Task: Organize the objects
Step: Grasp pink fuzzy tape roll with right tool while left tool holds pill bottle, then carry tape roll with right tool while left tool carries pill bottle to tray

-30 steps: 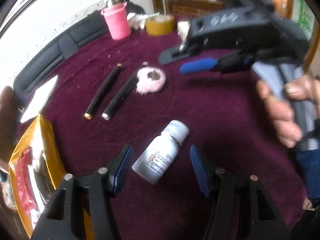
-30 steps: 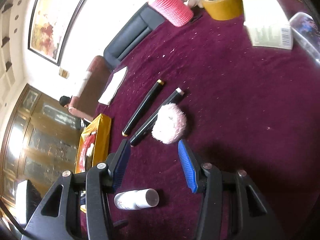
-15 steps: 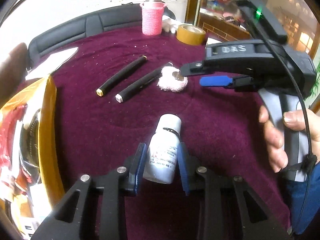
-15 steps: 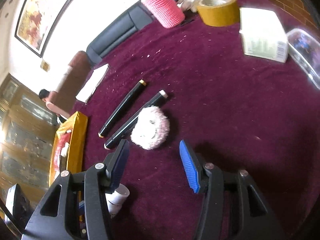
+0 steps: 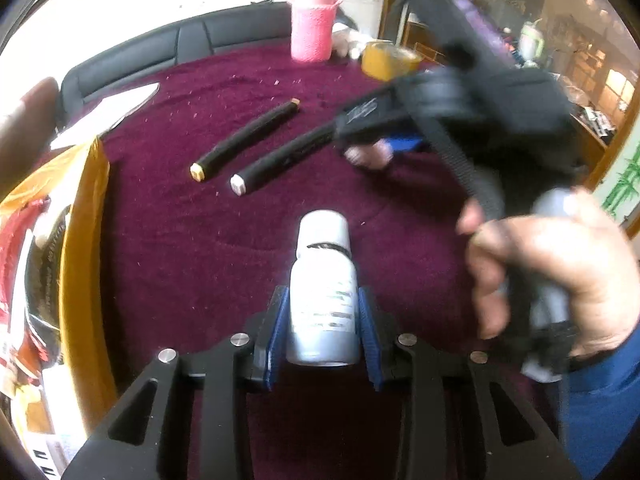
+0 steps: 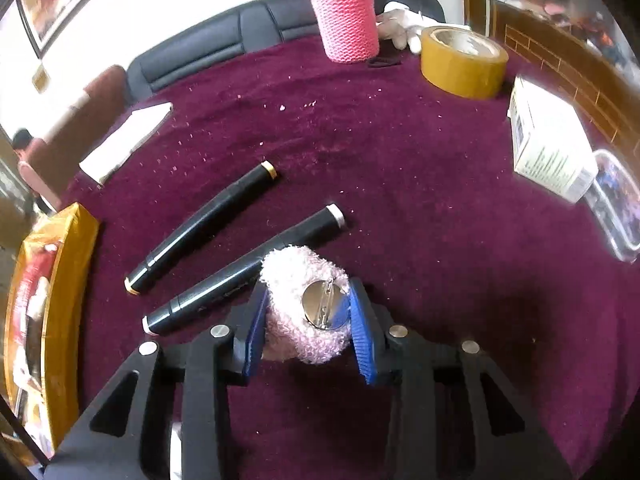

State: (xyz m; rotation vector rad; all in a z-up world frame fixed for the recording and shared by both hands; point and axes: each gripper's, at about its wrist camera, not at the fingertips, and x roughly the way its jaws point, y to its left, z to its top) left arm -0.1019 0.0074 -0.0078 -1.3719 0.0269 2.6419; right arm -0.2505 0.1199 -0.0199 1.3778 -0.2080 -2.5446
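1. Left gripper (image 5: 322, 330): blue pads pressed on both sides of a white bottle (image 5: 323, 292), cap pointing away, over the maroon tablecloth (image 5: 180, 248); whether the bottle rests on the cloth or is lifted cannot be told.
2. Left jaws just closed down on that bottle.
3. Right gripper (image 6: 306, 320): pinching a fluffy pink brooch (image 6: 298, 308), round metal back and pin turned toward the camera; jaws just closing in on it.
4. Brooch touching the near end of a black marker with white ends (image 6: 240, 276), lying on the cloth.
5. Beside that, parallel and a little apart, a black marker with gold ends (image 6: 204, 226).
6. Seen from the left wrist: right gripper blurred, held by a hand (image 5: 552, 276) at the right, its tips down by the white-ended marker.
7. Far edge of the table: pink knitted container (image 6: 348, 16), tape roll (image 6: 464, 62), white box (image 6: 548, 144) at the right.
8. Left edge: yellow packet (image 6: 44, 304) and a white sheet (image 6: 124, 142).
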